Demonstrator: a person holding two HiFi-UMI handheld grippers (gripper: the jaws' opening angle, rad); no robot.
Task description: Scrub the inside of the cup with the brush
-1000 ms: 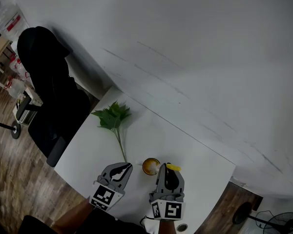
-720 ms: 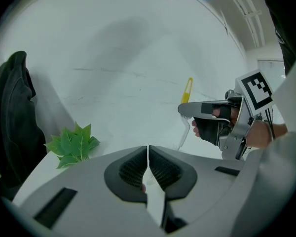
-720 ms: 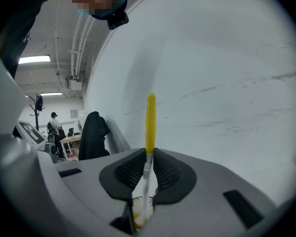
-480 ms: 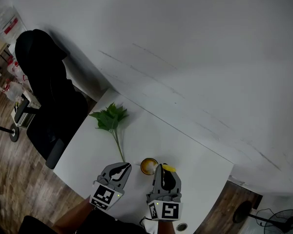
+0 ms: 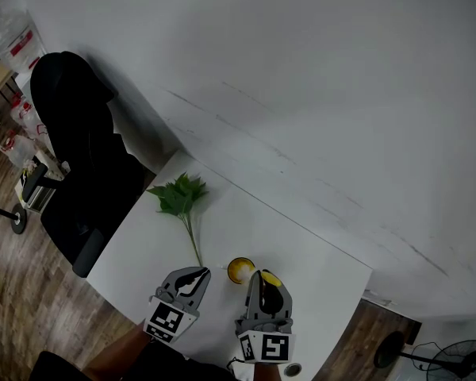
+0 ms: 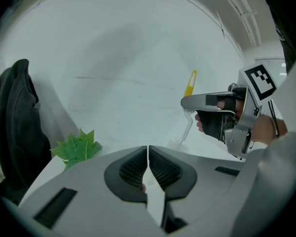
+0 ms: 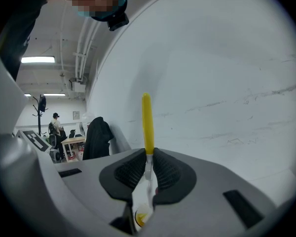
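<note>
Right claw (image 5: 262,281) clamped on brush (image 7: 147,117): yellow handle up past jaws, long axis pointing down at yellow cup (image 5: 240,270), just below, slightly left. Left claw (image 5: 193,277) closed on nothing visible, near cup's far side.

the left tongs (image 6: 148,168) fill the bottom of the frame, their ribbed dark pads pressed together along a thin line. at the right edge a hand (image 6: 263,128) holds the right tongs (image 6: 186,104), which are clamped on the brush (image 6: 190,84); its yellow handle sticks up above them and its pale stem runs down toward the white table (image 6: 113,132). a green leaf sprig (image 6: 77,147) lies at lower left, near a black coat (image 6: 14,117) on the left edge.
</note>
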